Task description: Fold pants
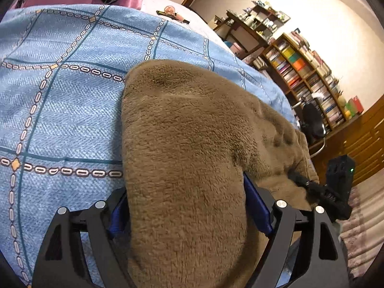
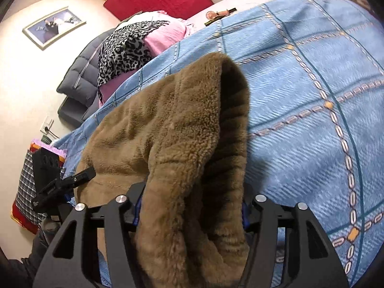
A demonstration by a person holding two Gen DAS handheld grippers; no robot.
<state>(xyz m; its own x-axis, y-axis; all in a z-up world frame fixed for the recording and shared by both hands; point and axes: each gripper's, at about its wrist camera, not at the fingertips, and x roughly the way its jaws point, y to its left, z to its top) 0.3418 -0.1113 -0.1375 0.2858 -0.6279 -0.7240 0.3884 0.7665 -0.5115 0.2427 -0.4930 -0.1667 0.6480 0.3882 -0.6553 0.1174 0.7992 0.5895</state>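
Note:
The brown fleece pants [image 1: 187, 132] lie on the blue patterned bedspread [image 1: 60, 96], partly draped over the bed's edge. My left gripper [image 1: 189, 206] is shut on a thick fold of the pants, which hides its fingertips. My right gripper [image 2: 189, 206] is shut on another end of the pants [image 2: 172, 124], where the ribbed inside of an opening shows. The right gripper also shows in the left wrist view [image 1: 319, 189], pinching the pants at the right. The left gripper also shows in the right wrist view [image 2: 69, 182], at the left edge of the pants.
Pink and leopard-print bedding [image 2: 134, 45] and a dark quilted pillow [image 2: 84, 76] lie at the bed's head. A small fan [image 1: 171, 12] sits on the far bed surface. Bookshelves [image 1: 300, 72] and a black chair [image 1: 312, 120] stand beyond the bed.

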